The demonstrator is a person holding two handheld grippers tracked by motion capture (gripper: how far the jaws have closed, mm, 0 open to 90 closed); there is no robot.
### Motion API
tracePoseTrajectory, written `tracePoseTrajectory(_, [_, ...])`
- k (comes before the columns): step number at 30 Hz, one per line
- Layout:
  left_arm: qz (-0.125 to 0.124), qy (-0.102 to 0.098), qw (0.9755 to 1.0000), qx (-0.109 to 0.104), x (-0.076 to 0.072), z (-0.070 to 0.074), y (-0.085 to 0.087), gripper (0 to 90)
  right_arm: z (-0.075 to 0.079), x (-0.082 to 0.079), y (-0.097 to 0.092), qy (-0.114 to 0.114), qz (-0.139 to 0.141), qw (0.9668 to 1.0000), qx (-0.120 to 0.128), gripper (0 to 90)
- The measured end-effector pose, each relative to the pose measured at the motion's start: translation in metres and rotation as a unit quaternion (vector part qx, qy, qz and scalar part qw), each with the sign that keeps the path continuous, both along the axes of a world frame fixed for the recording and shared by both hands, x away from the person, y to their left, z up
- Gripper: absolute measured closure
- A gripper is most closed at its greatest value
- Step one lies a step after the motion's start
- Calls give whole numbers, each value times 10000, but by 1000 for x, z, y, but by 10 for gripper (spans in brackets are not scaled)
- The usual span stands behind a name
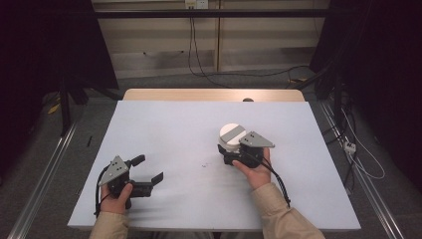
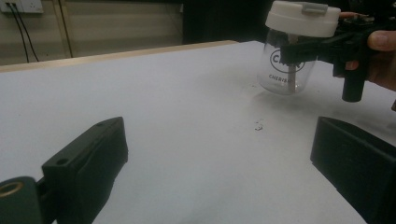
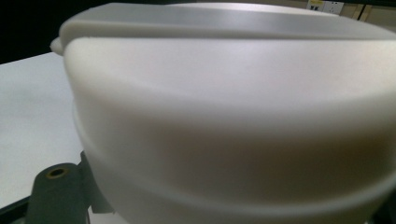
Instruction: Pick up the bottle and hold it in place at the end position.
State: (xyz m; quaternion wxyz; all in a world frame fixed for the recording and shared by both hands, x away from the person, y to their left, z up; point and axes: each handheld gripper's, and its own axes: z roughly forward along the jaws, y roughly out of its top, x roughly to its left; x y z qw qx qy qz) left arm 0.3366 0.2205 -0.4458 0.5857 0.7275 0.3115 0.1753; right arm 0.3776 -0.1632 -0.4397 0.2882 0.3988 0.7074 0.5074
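Note:
A clear glass jar (image 2: pixel 286 74) with dark printed lettering and a white lid (image 1: pixel 232 133) sits right of the table's centre. My right gripper (image 1: pixel 228 149) is shut on the jar; its black jaws cross the jar just under the lid (image 2: pixel 302 17). The jar looks slightly tilted, its base close to the table; I cannot tell whether it touches. In the right gripper view the white lid (image 3: pixel 233 116) is right up against the camera. My left gripper (image 1: pixel 149 168) rests near the front left, open, with only bare table between its jaws (image 2: pixel 219 154).
The pale blue table top (image 1: pixel 174 119) has a wooden strip along its far edge (image 1: pixel 209 94). A small dark speck (image 1: pixel 204 164) lies near the middle. Cables run over the floor behind and to the right of the table (image 1: pixel 358 159).

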Motion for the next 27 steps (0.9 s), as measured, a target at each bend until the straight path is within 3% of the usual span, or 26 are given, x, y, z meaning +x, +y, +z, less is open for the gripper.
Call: tracePoseTrajectory(27, [-21,-8,10000,-9,1,0,0,36,2,23,20,-12,180,9998,14,188])
